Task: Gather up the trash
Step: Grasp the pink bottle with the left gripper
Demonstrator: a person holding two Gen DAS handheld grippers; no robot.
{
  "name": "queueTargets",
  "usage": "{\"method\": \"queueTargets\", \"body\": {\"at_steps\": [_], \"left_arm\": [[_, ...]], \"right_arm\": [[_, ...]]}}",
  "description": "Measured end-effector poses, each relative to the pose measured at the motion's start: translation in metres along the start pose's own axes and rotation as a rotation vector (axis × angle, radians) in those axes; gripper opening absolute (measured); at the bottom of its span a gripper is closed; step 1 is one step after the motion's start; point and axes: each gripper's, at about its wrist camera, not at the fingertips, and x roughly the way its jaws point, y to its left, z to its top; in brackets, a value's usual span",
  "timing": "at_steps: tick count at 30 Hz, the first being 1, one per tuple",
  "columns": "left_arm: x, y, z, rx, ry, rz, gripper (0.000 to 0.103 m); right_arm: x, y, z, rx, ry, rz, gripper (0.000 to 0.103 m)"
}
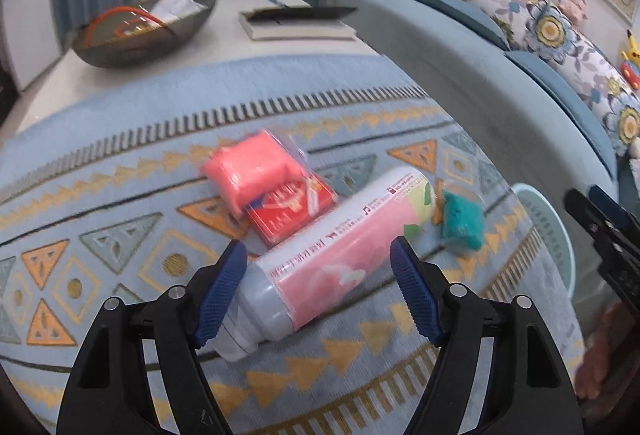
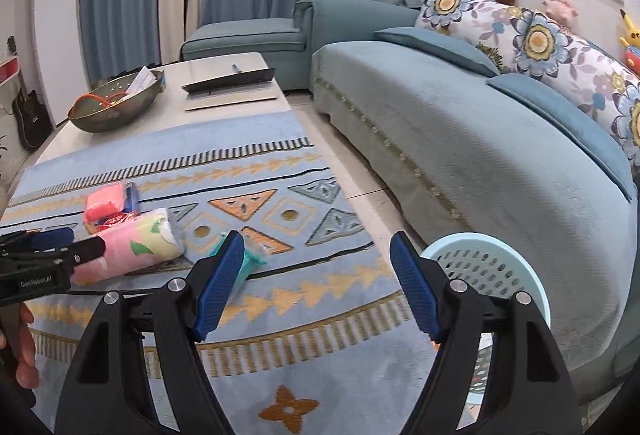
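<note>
- Nearest my left claw (image 1: 318, 263) lies the bottle (image 1: 332, 259), on its side on the rug (image 1: 120, 163) that covers the table; my jaws are spread wide to either side of it, not yet touching as far as I can tell.
- Behind the bottle sit a pink pack (image 1: 250, 171) on a red packet (image 1: 292, 207), and just beside the bottle's far end a teal wrapper (image 1: 460, 221).
- Right claw (image 2: 318, 263) hangs spread too, pinching nothing, above the rug near the bin (image 2: 486, 267).
- That bin stands on the floor between table and sofa (image 2: 460, 139); what shows of its inside looks bare, though I cannot see the bottom.
- So I judge the collecting barely begun: four pieces lie on the rug, none visibly binned.
- Bottle looks like my first pick, then the carry across to the bin.
</note>
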Motion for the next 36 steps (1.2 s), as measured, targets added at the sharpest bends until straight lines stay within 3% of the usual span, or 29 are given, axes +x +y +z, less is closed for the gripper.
{"method": "queueTargets", "body": {"at_steps": [4,11,14,20,21,22,23,27,32,36], "left_arm": [[0.001,-0.015,-0.005,0.093,0.112,-0.088,0.071],[0.012,-0.047,-0.018,0.207,0.149,-0.077,0.068],[0.025,-0.047,-0.02,0.169,0.161,-0.058,0.066],[0.033,-0.03,-0.011,0.01,0.081,-0.054,0.066],[0.031,-0.029,-0.01,0.004,0.065,-0.055,0.064],[0.029,-0.03,-0.01,0.004,0.049,-0.055,0.051],[0.028,-0.033,-0.01,0.011,0.039,-0.057,0.047],[0.027,-0.047,-0.01,0.08,0.051,0.005,0.047],[0.039,-0.04,-0.014,0.053,0.095,-0.006,0.049],[0.038,-0.033,-0.016,0.02,0.095,-0.039,0.046]], "right_arm": [[0.006,-0.002,-0.002,0.017,0.029,0.025,0.071],[0.009,-0.017,-0.002,0.045,0.043,0.022,0.071],[0.011,-0.015,-0.002,0.038,0.048,0.026,0.071],[0.012,-0.007,-0.003,0.019,0.053,0.04,0.071],[0.013,-0.005,-0.003,0.014,0.053,0.043,0.071],[0.013,-0.004,-0.004,0.012,0.054,0.048,0.071],[0.014,-0.004,-0.005,0.01,0.052,0.058,0.071],[0.029,0.0,-0.01,0.002,0.069,0.062,0.071],[0.058,-0.003,-0.019,0.141,0.182,0.207,0.07],[0.072,0.004,-0.023,0.167,0.224,0.242,0.061]]}}
